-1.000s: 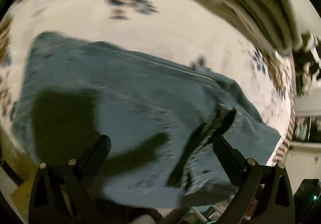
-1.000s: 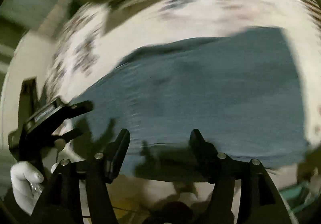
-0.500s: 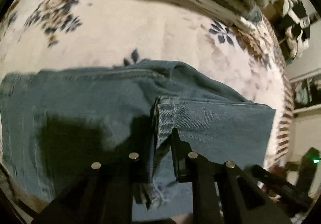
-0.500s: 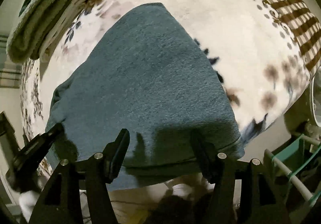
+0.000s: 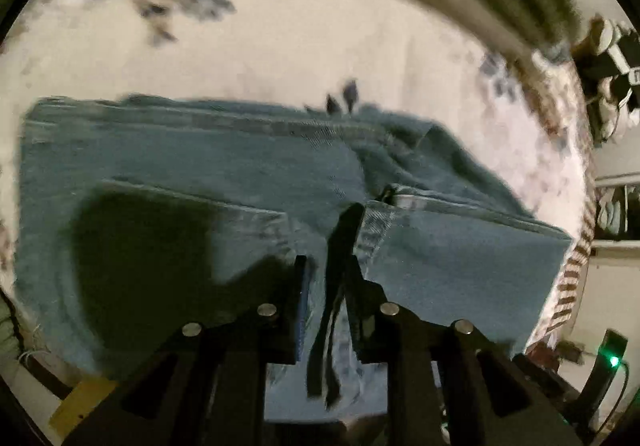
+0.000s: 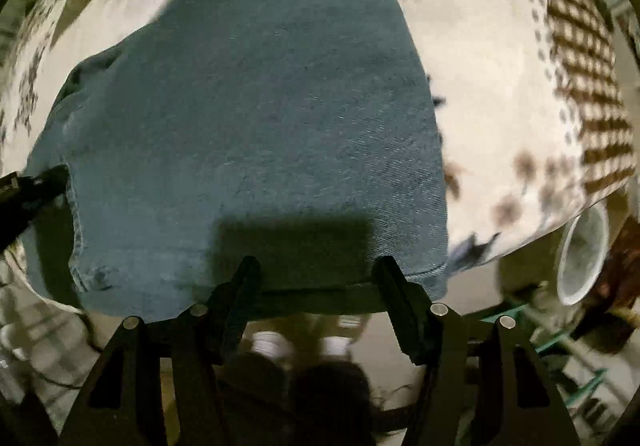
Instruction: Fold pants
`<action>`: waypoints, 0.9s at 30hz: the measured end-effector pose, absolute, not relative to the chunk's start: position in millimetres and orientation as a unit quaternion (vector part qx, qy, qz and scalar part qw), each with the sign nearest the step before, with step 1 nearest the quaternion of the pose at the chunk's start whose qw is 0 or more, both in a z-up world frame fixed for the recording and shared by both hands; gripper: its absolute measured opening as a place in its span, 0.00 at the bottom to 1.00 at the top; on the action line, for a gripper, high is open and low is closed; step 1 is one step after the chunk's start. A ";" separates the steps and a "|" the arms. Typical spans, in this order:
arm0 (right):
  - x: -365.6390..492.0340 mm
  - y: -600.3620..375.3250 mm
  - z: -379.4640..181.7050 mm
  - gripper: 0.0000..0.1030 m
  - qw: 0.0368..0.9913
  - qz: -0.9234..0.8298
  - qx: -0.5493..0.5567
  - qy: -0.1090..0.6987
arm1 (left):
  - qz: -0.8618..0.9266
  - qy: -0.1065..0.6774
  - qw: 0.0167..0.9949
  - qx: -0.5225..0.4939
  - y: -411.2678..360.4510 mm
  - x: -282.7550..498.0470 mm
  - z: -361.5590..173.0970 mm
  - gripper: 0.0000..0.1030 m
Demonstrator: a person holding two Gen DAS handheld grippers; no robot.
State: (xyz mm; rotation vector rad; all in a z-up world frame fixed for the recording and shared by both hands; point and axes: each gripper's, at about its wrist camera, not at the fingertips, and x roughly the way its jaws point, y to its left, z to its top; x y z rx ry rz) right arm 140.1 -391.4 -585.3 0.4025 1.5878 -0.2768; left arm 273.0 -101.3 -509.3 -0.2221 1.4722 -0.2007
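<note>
A: What is on my far left?

B: In the left wrist view, blue jeans (image 5: 192,166) lie spread flat on a cream bedspread (image 5: 304,46) printed with dark flowers. A dark shadow covers the near left part of the denim.

A: And my left gripper (image 5: 326,266)?

B: Its two black fingers are drawn narrow, pinching a hemmed edge of the jeans that stands up between them. A dark strap hangs down through the gap. Right of it, a folded layer of denim lies on top of the rest.

A: Then my right side?

B: In the right wrist view the jeans (image 6: 260,118) fill the middle, lying on the bedspread (image 6: 492,78), whose right border is striped brown. My right gripper (image 6: 316,274) is spread wide, holding nothing, its tips over the near edge of the denim. A white cup (image 6: 582,258) sits blurred at far right, beyond the bed's edge.
</note>
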 end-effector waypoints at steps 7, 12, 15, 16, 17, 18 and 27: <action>178.7 -348.2 -590.3 0.61 0.697 -0.087 0.184 0.688 | -0.120 0.688 0.713 -0.056 -159.2 237.2 -528.6 0.29; 158.4 -323.2 -600.3 0.59 0.682 -0.094 0.133 0.713 | -0.125 0.680 0.723 0.005 -166.9 204.0 -546.2 0.28; 150.7 -322.1 -599.3 0.59 0.682 -0.099 0.133 0.713 | -0.102 0.697 0.710 -0.009 -154.2 201.5 -552.4 0.29; 150.2 -322.4 -599.8 0.59 0.682 -0.101 0.133 0.712 | -0.103 0.702 0.704 -0.030 -148.7 201.3 -556.7 0.31; 152.2 -322.6 -600.9 0.59 0.679 -0.105 0.136 0.713 | -0.106 0.701 0.704 -0.040 -146.4 201.2 -556.7 0.31; 153.9 -322.1 -600.6 0.59 0.678 -0.109 0.139 0.714 | -0.108 0.702 0.702 -0.048 -143.8 200.8 -555.5 0.31; 181.3 -335.6 -555.9 0.60 0.708 -0.104 0.163 0.679 | -0.076 0.641 0.741 -0.188 -54.8 193.2 -500.0 0.89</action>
